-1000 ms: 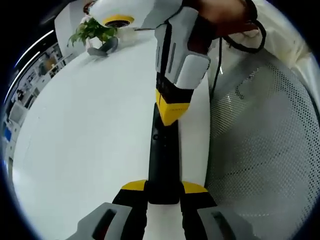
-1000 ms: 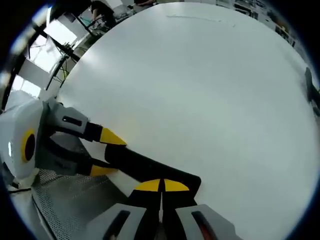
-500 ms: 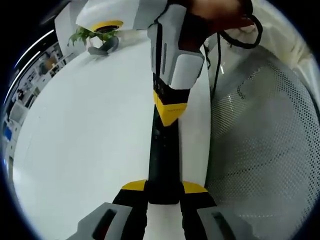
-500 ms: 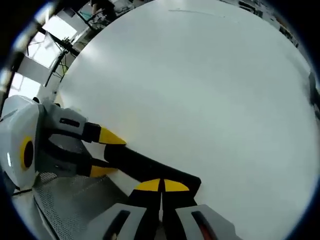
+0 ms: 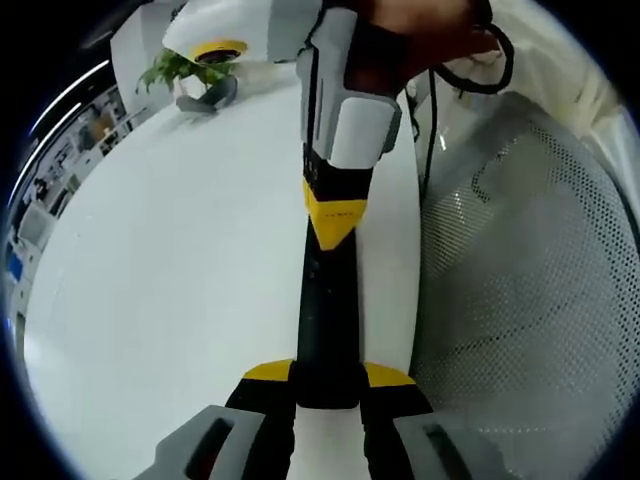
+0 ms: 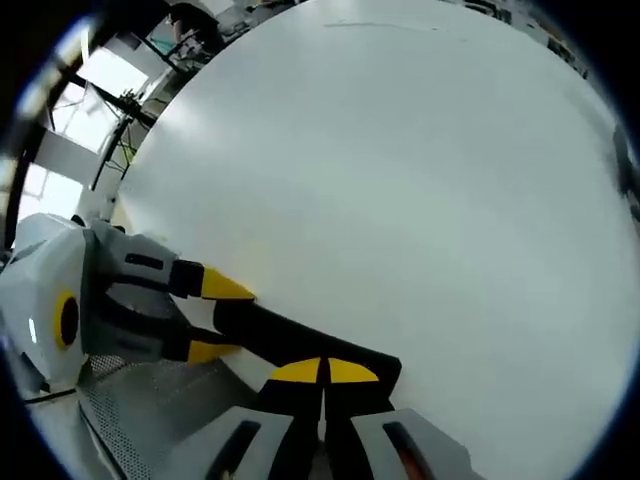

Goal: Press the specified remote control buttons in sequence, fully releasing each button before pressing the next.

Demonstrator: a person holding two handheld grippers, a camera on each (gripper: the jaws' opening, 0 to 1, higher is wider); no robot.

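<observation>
The left claw clamps the remote while the closed right claw presses a button; release follows.

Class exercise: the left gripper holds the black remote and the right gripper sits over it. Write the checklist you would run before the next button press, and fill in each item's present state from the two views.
1. Left gripper clamps the near end of the remote: ok.
2. Right gripper jaws are closed to one pressing tip: ok.
3. That tip is lined up over the remote's long axis: ok.
4. The last button is fully released, tip clear of the remote: cannot tell.
5. Which button lies under the tip: cannot tell, the buttons are too dark.
6. The remote stays over the white table and in sight: ok.
</observation>
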